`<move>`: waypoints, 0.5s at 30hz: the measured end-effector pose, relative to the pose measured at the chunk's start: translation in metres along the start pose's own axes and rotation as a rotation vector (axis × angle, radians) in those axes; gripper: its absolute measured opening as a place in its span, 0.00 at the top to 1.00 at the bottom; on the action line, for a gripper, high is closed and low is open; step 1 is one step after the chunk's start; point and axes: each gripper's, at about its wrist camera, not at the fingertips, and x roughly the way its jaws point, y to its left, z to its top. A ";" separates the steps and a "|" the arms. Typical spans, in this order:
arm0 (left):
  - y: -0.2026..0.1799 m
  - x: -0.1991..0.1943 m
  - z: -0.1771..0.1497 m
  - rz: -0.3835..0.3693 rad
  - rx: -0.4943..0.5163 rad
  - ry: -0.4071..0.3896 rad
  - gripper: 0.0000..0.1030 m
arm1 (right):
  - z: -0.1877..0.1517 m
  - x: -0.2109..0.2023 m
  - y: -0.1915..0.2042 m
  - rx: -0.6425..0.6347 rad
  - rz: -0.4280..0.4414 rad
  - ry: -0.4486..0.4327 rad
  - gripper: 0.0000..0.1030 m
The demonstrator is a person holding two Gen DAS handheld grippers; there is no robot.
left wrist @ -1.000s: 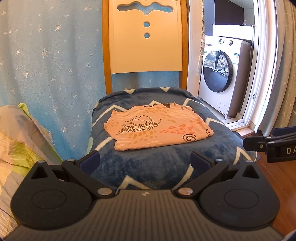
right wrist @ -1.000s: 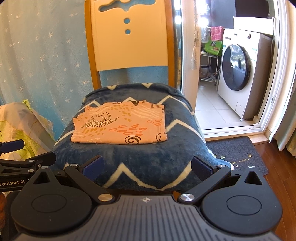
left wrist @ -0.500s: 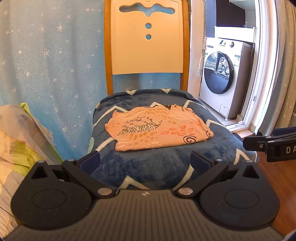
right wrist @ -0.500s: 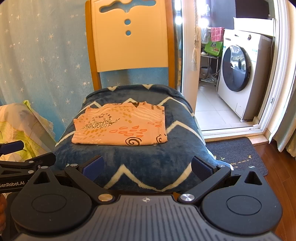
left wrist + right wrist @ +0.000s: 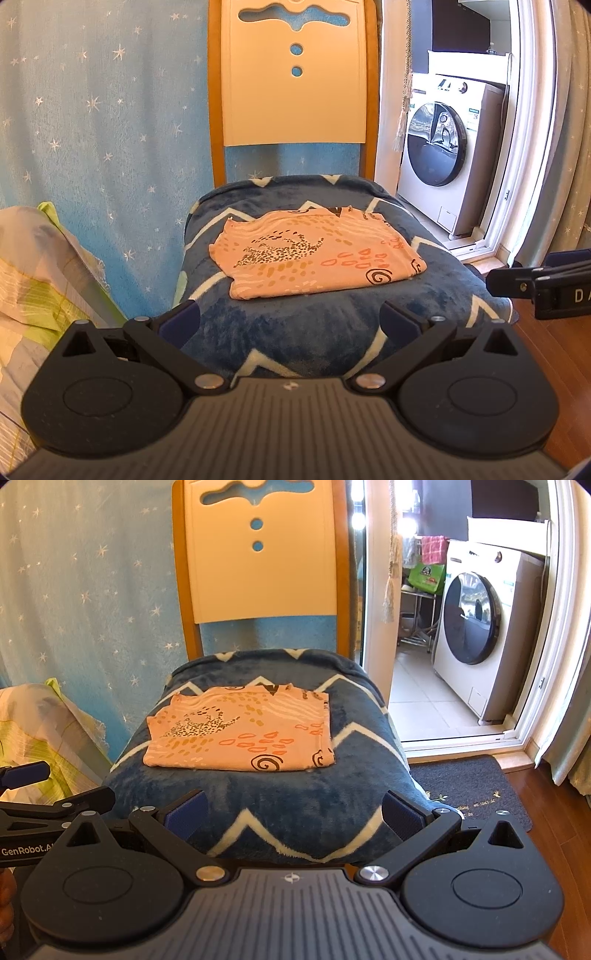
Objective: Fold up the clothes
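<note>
A pink patterned garment (image 5: pixel 314 258) (image 5: pixel 243 734) lies folded into a flat rectangle on the blue zigzag blanket (image 5: pixel 314 332) (image 5: pixel 288 812) that covers a chair seat. My left gripper (image 5: pixel 290 325) is open, held back from the seat's near edge, nothing between its fingers. My right gripper (image 5: pixel 293 816) is also open and empty, hanging in front of the seat. Each gripper shows at the edge of the other's view: the right one at the right edge (image 5: pixel 543 284), the left one at the left edge (image 5: pixel 48 797). Neither touches the garment.
The chair's wooden back (image 5: pixel 295 74) rises behind the seat against a blue starred curtain (image 5: pixel 92 110). A pale green bedding pile (image 5: pixel 33 266) lies left. At the right a doorway leads to a washing machine (image 5: pixel 476 627); a dark mat (image 5: pixel 472 786) lies on the wood floor.
Both cameras have drifted slightly, so the garment sits a little lower in the frames. Both grippers stay open; the garment has not moved.
</note>
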 end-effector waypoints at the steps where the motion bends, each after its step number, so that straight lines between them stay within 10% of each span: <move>1: 0.000 0.000 0.000 0.000 0.002 -0.001 0.01 | 0.000 0.000 0.000 0.001 0.001 0.001 0.00; 15: -0.001 -0.003 -0.002 0.003 0.007 0.004 0.01 | 0.001 -0.002 0.002 -0.002 0.007 0.008 0.00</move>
